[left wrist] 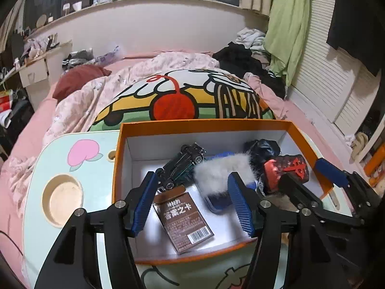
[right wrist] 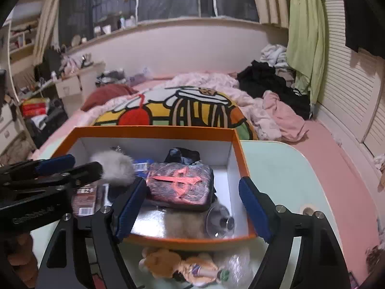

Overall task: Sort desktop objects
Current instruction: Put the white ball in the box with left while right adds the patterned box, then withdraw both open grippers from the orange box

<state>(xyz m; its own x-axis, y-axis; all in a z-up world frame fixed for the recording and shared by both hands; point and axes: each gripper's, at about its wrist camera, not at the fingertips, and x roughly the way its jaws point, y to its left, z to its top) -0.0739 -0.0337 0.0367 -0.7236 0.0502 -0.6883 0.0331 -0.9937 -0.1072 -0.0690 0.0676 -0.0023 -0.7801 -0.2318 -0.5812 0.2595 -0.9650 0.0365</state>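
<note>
Most of the clutter is already in the box; a little is left on the desk.

From the left: the left gripper (left wrist: 192, 202) hangs over the orange box (left wrist: 204, 123) with its fingers partly open and empty, above a brown card pack (left wrist: 184, 221), a black toy car (left wrist: 182, 166) and a grey fur pompom (left wrist: 221, 172). Further right in the box lies the red-and-black pouch (right wrist: 180, 185). The right gripper (right wrist: 192, 210) straddles the box's near right corner, fingers wide and holding nothing. Judging by this, a plush doll (right wrist: 178, 265) and a crumpled clear wrap (right wrist: 237, 266) in front of the box remain unsorted.
</note>
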